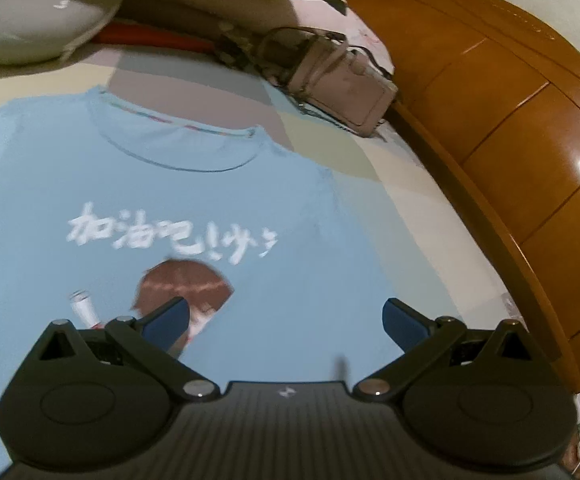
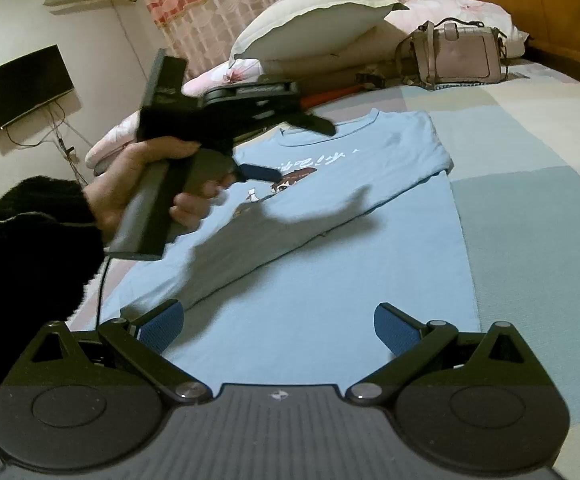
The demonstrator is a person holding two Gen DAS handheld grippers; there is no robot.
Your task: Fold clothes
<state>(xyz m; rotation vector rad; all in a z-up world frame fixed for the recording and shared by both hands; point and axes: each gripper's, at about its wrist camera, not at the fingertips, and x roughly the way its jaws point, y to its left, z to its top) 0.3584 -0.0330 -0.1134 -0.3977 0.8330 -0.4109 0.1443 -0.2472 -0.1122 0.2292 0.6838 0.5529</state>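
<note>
The light blue T-shirt (image 2: pixel 329 240) lies front side up on the bed (image 2: pixel 529 140), collar toward the pillow (image 2: pixel 313 28) and the handbag (image 2: pixel 457 56), hem toward you. In the right wrist view one side panel already looks turned in, with a diagonal fold edge crossing the chest below the print; the far side toward the left is hidden behind your hand (image 2: pixel 142 188) and its tool.

Your left gripper (image 1: pixel 286 322) hangs over the chest print with its fingers (image 1: pixel 166 320) spread wide and nothing between them. Your right gripper (image 2: pixel 278 328) sits above the lower body of the shirt, near the hem, fingers likewise wide and empty. Neither appears to touch the cloth yet.

The step in hand looks like taking hold for the next fold. To do it well:

- Bring each gripper to an edge, not the middle of the panel. Pinching mid-cloth will likely bunch it and drag the layer beneath.
- Take the shoulder end with the left and the hem end with the right, along the same side, so the fold line runs straight down the shirt.
- Close on the top layer only where the panel is already doubled, or the earlier fold may open.
- Lift low, carry both ends across together, and lay the edge down parallel to the far one.
- Keep clear of the handbag strap near the collar.
</note>
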